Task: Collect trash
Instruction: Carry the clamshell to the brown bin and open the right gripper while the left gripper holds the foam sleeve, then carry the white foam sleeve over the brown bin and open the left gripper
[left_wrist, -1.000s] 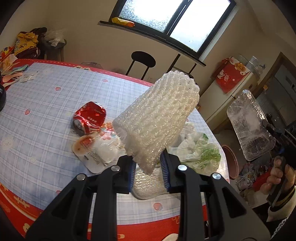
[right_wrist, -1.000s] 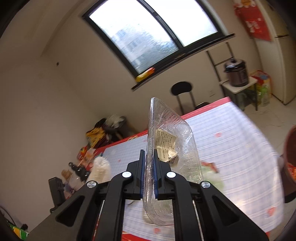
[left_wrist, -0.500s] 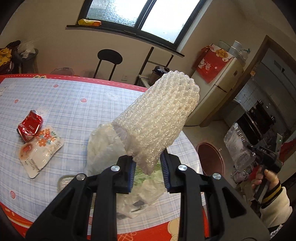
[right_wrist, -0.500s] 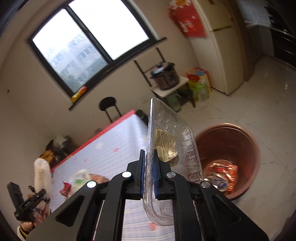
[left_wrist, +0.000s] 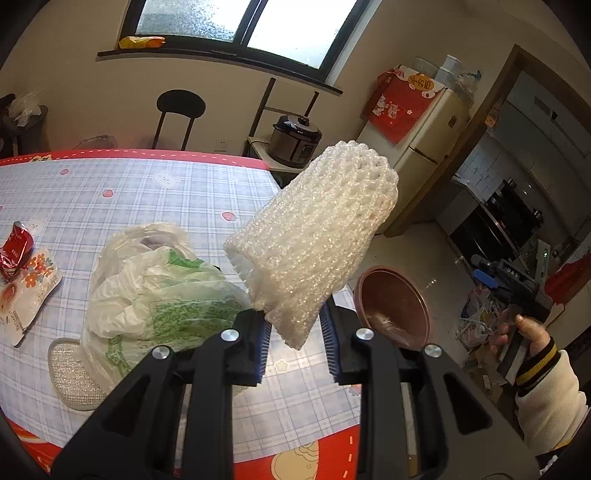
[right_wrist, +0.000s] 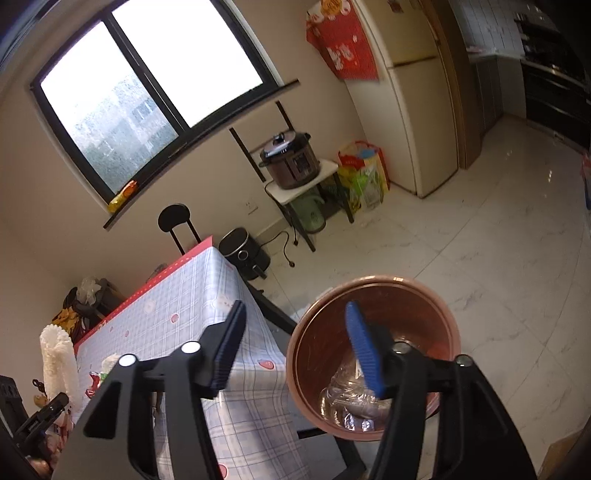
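Note:
My left gripper (left_wrist: 295, 343) is shut on a white foam fruit net (left_wrist: 317, 240), held above the table's right end; the net also shows in the right wrist view (right_wrist: 59, 358). My right gripper (right_wrist: 295, 347) is open and empty above a brown trash bin (right_wrist: 373, 354) on the floor beside the table. A clear plastic container (right_wrist: 354, 402) lies inside the bin. The bin also shows in the left wrist view (left_wrist: 391, 302), past the table edge. On the checked tablecloth (left_wrist: 155, 192) lie a white-green plastic bag (left_wrist: 159, 291), a crushed red can (left_wrist: 14, 251), a snack wrapper (left_wrist: 26, 291) and a mesh pad (left_wrist: 70, 373).
A black stool (left_wrist: 179, 110), a pressure cooker on a small stand (right_wrist: 290, 162), an air fryer (right_wrist: 245, 254) and a fridge (right_wrist: 413, 99) stand along the wall. White tiled floor (right_wrist: 498, 240) spreads around the bin.
My right gripper has opened and the clear plastic container has dropped into the bin. My left gripper has swung right with the foam net, bringing the bin into its view.

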